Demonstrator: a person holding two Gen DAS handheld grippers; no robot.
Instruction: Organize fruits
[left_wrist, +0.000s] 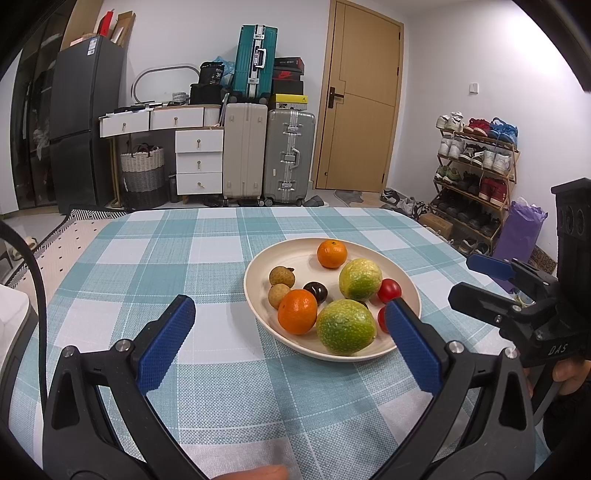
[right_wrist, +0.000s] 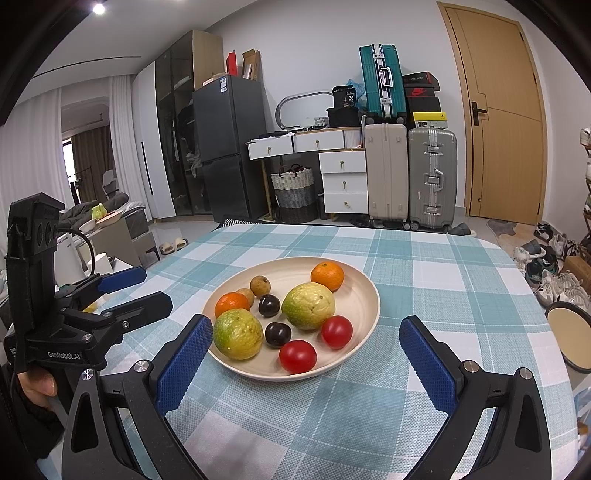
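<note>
Blue-padded fingers of the left gripper (left_wrist: 291, 317) spread wide just above the checked tablecloth (left_wrist: 207, 258), with nothing between them; its right pad (left_wrist: 412, 345) overlaps the near edge of the plate in that view, though whether it touches the rim is hard to tell. Over on the other side, the right gripper (right_wrist: 306, 341) is likewise fully parted and empty, its left pad (right_wrist: 184, 363) just beside the plate's near-left rim.

All the fruit sits on one cream plate (right_wrist: 360, 299) near the middle of the table. Two large green-yellow citrus lie there: one at the near-left edge (right_wrist: 238, 339), one toward the centre (right_wrist: 308, 305). A small orange (right_wrist: 232, 303) sits behind the near citrus, and another orange (right_wrist: 327, 275) lies at the far rim. Two tan longans (right_wrist: 260, 285) sit side by side at the far left, two dark plums (right_wrist: 269, 305) lie between the citrus, and two red tomatoes (right_wrist: 297, 356) rest at the near-right edge.

Beyond the table stand three suitcases (right_wrist: 432, 177), a white drawer unit (right_wrist: 343, 181), a dark fridge (right_wrist: 229, 147) and a wooden door (right_wrist: 506, 122).
</note>
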